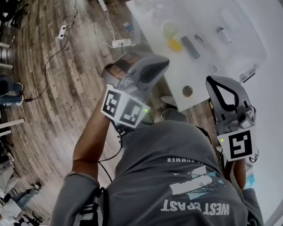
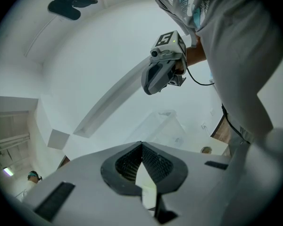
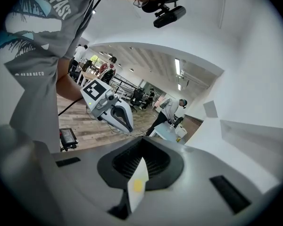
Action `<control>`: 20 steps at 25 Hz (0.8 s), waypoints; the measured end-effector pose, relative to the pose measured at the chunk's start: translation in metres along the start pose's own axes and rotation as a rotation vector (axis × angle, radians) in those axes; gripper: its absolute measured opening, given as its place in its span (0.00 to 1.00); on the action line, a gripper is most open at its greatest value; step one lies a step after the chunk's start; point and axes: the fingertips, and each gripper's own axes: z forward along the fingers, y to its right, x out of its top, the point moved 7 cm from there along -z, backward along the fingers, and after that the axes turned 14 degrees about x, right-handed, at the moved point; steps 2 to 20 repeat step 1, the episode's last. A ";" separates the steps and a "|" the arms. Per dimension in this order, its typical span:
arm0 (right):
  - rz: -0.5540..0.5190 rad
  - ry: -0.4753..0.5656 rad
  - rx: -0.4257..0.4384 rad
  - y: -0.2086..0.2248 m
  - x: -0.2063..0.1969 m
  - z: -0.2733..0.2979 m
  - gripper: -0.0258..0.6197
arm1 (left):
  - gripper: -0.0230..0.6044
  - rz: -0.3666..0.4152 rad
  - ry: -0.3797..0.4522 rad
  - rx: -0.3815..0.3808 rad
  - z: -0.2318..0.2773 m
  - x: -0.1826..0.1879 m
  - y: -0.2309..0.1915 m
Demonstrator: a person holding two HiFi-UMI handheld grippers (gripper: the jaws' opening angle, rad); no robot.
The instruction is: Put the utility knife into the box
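The white table [image 1: 273,98] lies ahead at the upper right of the head view. On it stands a clear plastic box [image 1: 240,55]. A dark grey bar that looks like the utility knife [image 1: 190,47] shows within the box's outline; whether it is inside I cannot tell. My left gripper [image 1: 161,66] is raised near the table's left edge, jaws shut and empty, tips meeting [image 2: 142,145]. My right gripper [image 1: 218,83] hovers by the table's near edge, also shut on nothing [image 3: 143,139]. Both are well short of the knife.
A yellow cup [image 1: 171,34], a small bottle-like thing [image 1: 222,35] and a round lid [image 1: 187,91] are also on the table. Cables and a power strip [image 1: 121,43] lie on the wooden floor at left. Several people stand far back in the room [image 3: 167,109].
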 end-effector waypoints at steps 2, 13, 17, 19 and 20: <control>0.006 -0.006 0.000 -0.002 0.002 -0.001 0.05 | 0.05 -0.005 0.003 -0.003 -0.001 0.000 0.001; 0.006 -0.006 0.000 -0.002 0.002 -0.001 0.05 | 0.05 -0.005 0.003 -0.003 -0.001 0.000 0.001; 0.006 -0.006 0.000 -0.002 0.002 -0.001 0.05 | 0.05 -0.005 0.003 -0.003 -0.001 0.000 0.001; 0.006 -0.006 0.000 -0.002 0.002 -0.001 0.05 | 0.05 -0.005 0.003 -0.003 -0.001 0.000 0.001; 0.006 -0.006 0.000 -0.002 0.002 -0.001 0.05 | 0.05 -0.005 0.003 -0.003 -0.001 0.000 0.001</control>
